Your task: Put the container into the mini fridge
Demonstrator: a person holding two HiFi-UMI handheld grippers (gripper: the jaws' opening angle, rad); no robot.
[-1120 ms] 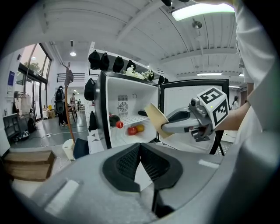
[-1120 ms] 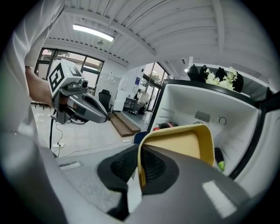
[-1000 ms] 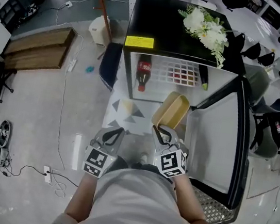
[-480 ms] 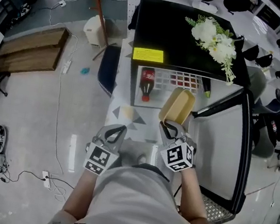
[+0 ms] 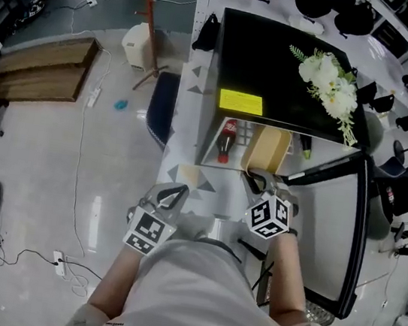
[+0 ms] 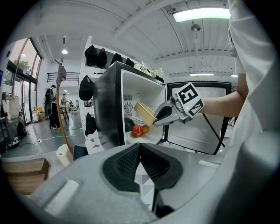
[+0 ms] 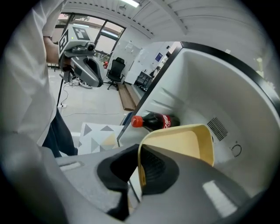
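Observation:
The beige open-top container (image 5: pixel 267 149) hangs tilted at the mouth of the black mini fridge (image 5: pixel 293 73), partly inside, above the white shelf. My right gripper (image 5: pixel 255 180) is shut on its near rim; in the right gripper view the jaws (image 7: pixel 139 162) pinch the thin wall of the container (image 7: pixel 181 139). My left gripper (image 5: pixel 174 191) stays low, in front of the fridge, shut on nothing. In the left gripper view, past its jaws (image 6: pixel 140 148), the container (image 6: pixel 145 113) and the right gripper (image 6: pixel 168 114) show at the fridge opening.
A cola bottle (image 5: pixel 226 137) lies on the fridge shelf left of the container, red cap outward (image 7: pixel 136 121). The fridge door (image 5: pixel 333 216) stands swung open on the right. White flowers (image 5: pixel 330 79) lie on the fridge top. A patterned mat (image 5: pixel 190 179) covers the floor in front.
My right gripper has carried the container forward, from in front of the fridge into its opening. The left gripper has hardly moved.

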